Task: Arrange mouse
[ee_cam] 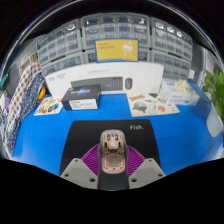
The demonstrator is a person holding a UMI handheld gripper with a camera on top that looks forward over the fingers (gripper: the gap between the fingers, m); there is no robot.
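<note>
Purple pads line the inner faces of the tool's [113, 165] two fingers [92, 160], and both press against a small mouse [114, 150] held between them, so the tool is clenched on it. The mouse looks pale brownish-pink, with a darker stripe or wheel down its middle, and its nose points away from the camera. It hangs over a black mouse mat [110, 134] that bears a small white word near its far right corner; whether the mouse touches the mat cannot be told. The tool is level and aimed straight ahead across the blue counter [50, 135], fingers low over the mat.

Beyond the mat, near the back of the counter, lies a white keyboard [118, 87] with a dark box [84, 97] just to its left. Printed sheets [150, 100] lie to the right of the keyboard. A stack of grey drawer cabinets [110, 40] with a yellow label stands against the wall behind. Green leaves [215, 85] show at the far right.
</note>
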